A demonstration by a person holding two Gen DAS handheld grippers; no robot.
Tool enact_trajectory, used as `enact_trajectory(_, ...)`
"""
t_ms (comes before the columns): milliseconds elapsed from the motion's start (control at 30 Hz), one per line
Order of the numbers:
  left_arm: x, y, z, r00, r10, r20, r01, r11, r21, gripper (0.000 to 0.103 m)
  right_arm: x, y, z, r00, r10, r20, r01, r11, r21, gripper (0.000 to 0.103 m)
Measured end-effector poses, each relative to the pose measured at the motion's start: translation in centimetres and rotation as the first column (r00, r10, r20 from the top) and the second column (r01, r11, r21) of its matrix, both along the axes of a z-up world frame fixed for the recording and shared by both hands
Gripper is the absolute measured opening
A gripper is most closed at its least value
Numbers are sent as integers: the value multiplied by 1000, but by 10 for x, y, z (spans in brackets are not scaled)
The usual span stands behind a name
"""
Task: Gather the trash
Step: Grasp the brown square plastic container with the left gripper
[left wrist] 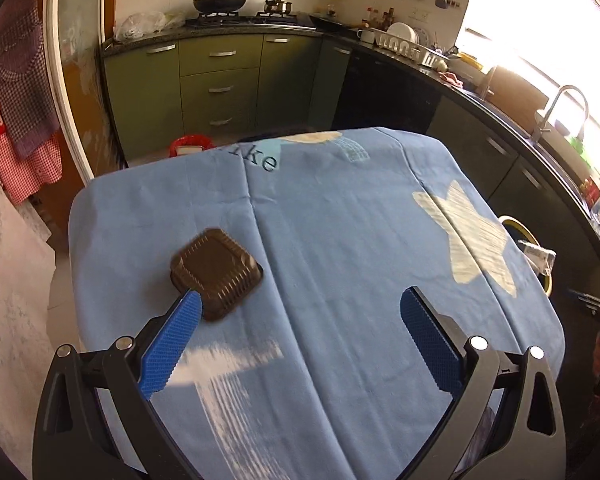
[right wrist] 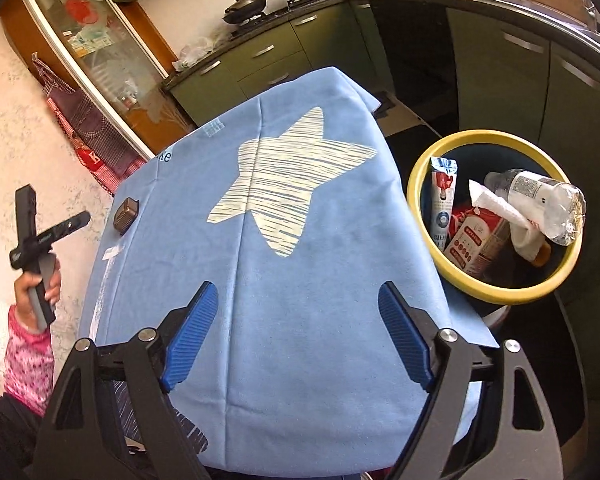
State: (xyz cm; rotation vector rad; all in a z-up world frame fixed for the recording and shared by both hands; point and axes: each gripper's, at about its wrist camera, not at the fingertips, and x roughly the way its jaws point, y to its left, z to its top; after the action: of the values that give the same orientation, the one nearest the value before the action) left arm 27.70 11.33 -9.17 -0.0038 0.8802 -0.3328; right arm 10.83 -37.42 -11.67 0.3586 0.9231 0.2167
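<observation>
A brown ribbed plastic tray (left wrist: pixel 216 272) lies on the blue tablecloth (left wrist: pixel 340 240), at the tip of my left finger; it also shows near the cloth's left edge in the right wrist view (right wrist: pixel 126 214). My left gripper (left wrist: pixel 300 306) is open and empty above the cloth, and is seen from outside in the right wrist view (right wrist: pixel 40 236). My right gripper (right wrist: pixel 298 300) is open and empty over the table's near part. A yellow-rimmed bin (right wrist: pixel 420 168) to the right holds a clear bottle (right wrist: pixel 540 200), a tube (right wrist: pixel 442 196), a red carton (right wrist: pixel 472 236) and tissue.
Green kitchen cabinets (left wrist: pixel 220 80) and a dark counter (left wrist: pixel 460 92) wrap behind and right of the table. The bin's rim (left wrist: pixel 520 228) shows at the table's right edge. A red stool (left wrist: pixel 192 142) stands beyond the far edge. Aprons (left wrist: pixel 20 100) hang at left.
</observation>
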Motion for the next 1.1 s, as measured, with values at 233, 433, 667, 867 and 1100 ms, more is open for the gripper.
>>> enact_trajectory(233, 51, 20, -17, 980, -196, 25, 193, 977, 92, 98, 11, 4, -12, 999, -14, -38, 14, 1000, 7, 78)
enact_trajectory(433, 71, 33, -37, 959, -283, -16, 283, 952, 120, 98, 21, 9, -13, 998, -34, -58, 33, 999, -2, 78)
enact_trajectory(667, 74, 23, -60, 926, -375, -39, 377, 913, 154, 96, 38, 29, -16, 995, -27, -101, 24, 999, -24, 78)
enact_trajectory(867, 75, 22, -69, 916, -399, -36, 399, 905, 145, 86, 45, 42, -16, 993, -13, -117, 7, 999, -49, 78)
enact_trajectory(1100, 73, 36, -71, 926, -378, -29, 378, 918, 122, 63, 47, 46, -16, 992, -13, -125, 6, 998, -58, 78)
